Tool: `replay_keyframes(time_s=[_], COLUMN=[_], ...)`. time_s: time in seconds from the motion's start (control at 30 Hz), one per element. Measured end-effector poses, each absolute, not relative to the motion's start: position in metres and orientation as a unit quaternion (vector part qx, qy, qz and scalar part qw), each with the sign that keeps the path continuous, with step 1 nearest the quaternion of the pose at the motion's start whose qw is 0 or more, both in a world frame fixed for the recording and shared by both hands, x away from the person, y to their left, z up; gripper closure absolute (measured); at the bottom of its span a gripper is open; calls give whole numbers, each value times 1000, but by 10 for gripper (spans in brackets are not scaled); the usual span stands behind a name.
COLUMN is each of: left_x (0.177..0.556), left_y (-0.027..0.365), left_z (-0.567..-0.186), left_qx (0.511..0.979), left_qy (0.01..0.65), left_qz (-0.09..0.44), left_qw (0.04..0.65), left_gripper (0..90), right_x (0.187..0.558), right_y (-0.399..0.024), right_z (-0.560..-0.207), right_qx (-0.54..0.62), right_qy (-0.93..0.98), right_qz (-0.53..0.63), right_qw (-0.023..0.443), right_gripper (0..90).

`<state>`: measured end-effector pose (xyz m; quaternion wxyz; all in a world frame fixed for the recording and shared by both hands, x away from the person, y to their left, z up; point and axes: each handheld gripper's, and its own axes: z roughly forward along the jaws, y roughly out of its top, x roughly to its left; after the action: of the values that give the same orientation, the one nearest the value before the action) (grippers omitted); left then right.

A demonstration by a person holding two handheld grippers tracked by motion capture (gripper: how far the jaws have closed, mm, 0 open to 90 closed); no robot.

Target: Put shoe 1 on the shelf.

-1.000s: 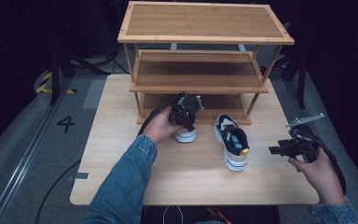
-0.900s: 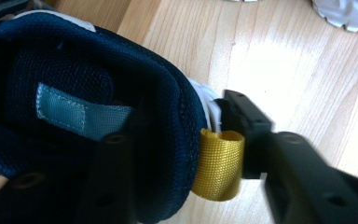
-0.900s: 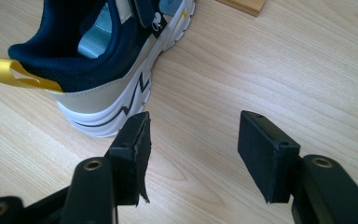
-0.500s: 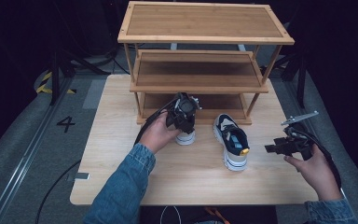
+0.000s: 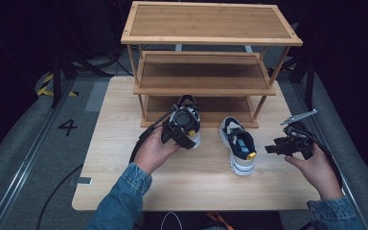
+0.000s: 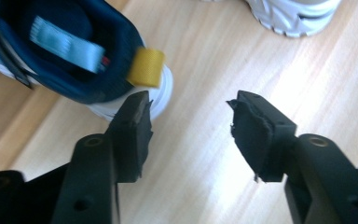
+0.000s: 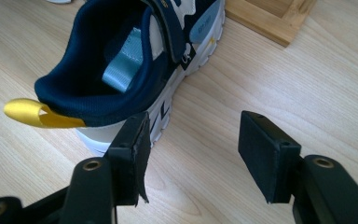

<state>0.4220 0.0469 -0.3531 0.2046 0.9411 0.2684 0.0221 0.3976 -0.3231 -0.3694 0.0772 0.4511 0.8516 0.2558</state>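
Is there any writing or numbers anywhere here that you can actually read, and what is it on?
"4": dark numeral on the grey floor left of the table.
Strap patch on the right shoe: small white mark, too blurred to read.
Nothing else is readable.

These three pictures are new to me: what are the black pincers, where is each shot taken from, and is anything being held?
A person at a wooden table holds a hand-operated two-jaw gripper in each hand. The high view looks down from above: left gripper, right gripper. The other two pictures come from cameras riding on each gripper, looking along its black jaws. On the table stand a three-tier wooden shoe rack and two navy-and-white sneakers with yellow heel loops: the left sneaker by the left gripper, the right sneaker near the right one. Both grippers are open, beside the heels; nothing is held.
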Motion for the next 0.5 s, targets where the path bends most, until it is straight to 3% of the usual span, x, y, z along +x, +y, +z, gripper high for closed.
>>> replay_keyframes(time_s=[0.17,0.33,0.5], left_x=[424,429,436], left_y=[48,46,44], left_z=[-368,-383,-396], left_qx=[940,939,938], left_qy=[277,289,300], left_qz=[-12,-10,-1], left_qw=[197,187,174], left_gripper=[519,653,709], right_x=[399,399,398], right_y=[-321,-321,-324], right_z=[-369,-369,-370], right_qx=[446,446,450], right_qy=[854,854,853], right_qz=[257,257,254], right_qw=[78,78,78], right_gripper=[450,450,452])
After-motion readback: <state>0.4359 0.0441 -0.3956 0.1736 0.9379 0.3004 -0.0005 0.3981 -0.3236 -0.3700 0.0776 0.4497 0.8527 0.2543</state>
